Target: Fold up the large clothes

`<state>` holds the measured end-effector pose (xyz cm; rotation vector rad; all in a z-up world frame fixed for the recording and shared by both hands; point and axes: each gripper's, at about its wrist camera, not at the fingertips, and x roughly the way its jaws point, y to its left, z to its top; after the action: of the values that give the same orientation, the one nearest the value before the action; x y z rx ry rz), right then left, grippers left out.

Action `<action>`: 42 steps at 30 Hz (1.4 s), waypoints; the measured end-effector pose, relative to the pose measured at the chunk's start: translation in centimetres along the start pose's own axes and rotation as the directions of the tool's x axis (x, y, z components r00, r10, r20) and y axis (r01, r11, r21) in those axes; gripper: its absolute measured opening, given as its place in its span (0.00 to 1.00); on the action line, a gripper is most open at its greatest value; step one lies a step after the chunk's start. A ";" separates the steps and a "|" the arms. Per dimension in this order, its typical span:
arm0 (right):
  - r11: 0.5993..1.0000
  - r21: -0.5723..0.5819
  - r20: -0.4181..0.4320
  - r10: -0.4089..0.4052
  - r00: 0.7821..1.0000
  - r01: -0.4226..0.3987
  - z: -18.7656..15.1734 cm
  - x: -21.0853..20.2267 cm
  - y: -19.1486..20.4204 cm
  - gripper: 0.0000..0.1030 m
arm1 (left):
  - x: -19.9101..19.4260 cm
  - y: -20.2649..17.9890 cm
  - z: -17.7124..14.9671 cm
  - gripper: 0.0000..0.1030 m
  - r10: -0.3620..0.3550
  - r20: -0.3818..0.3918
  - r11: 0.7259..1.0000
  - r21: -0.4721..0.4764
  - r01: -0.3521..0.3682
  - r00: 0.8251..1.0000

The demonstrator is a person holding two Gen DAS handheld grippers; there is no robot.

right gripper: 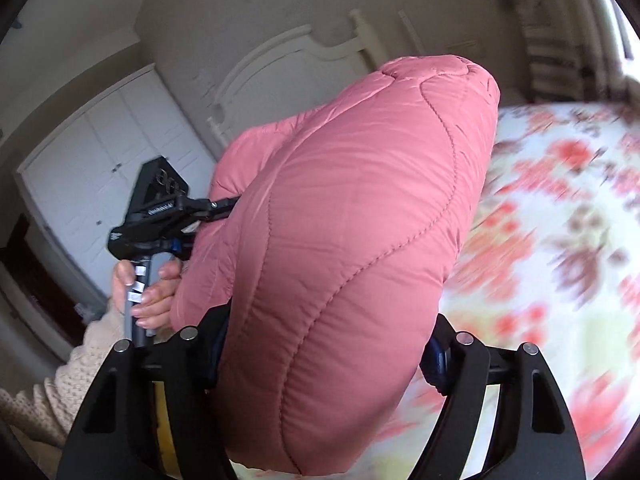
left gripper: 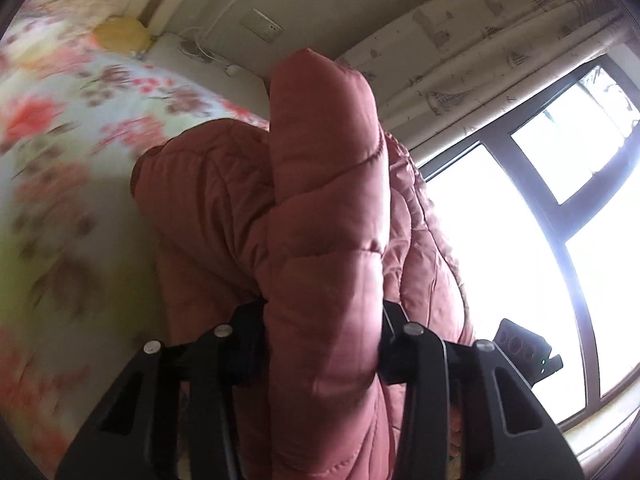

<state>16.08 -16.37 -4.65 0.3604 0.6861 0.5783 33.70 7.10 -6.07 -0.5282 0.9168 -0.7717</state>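
Both the left gripper (left gripper: pixel 322 344) and the right gripper (right gripper: pixel 324 352) are clamping thick folds of the pink quilted jacket (right gripper: pixel 352 216), lifting it above the floral bedspread (right gripper: pixel 560 208)

The left wrist view looks forward along its own black fingers (left gripper: pixel 256 344), pressed close against a pink quilted padded jacket (left gripper: pixel 328 208) that fills the middle; it faces a dark-framed window (left gripper: pixel 532 216) on the right, with a floral bedsheet (left gripper: pixel 60 128) at left. The right wrist view, equally close behind the same jacket (right gripper: pixel 344 240), faces white panelled cupboard doors (right gripper: pixel 100 160) and a cream headboard (right gripper: pixel 280 64). Both views share the jacket and the sheet (right gripper: pixel 560 208); the right one also catches the left gripper (right gripper: pixel 224 208) from the side.
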 end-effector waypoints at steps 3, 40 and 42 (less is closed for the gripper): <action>0.998 0.049 -0.004 -0.026 1.000 0.026 2.0 -0.1 -2.9 0.72 | 3.8 -0.3 1.9 0.43 0.039 -0.035 0.999 -0.022 -0.039 0.999; 0.710 -0.424 0.093 -0.583 0.807 0.562 0.7 7.6 3.9 0.93 | 18.2 -7.2 6.3 0.98 0.521 0.077 0.777 0.369 -0.510 0.850; 0.723 -0.411 0.082 -0.577 0.813 0.555 1.0 7.7 3.6 0.93 | 18.6 -6.8 6.3 0.98 0.520 0.067 0.777 0.375 -0.505 0.851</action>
<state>20.25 -8.94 -5.92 -0.2775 0.6596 0.1287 43.67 -11.04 -7.37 0.0935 0.8645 -0.4367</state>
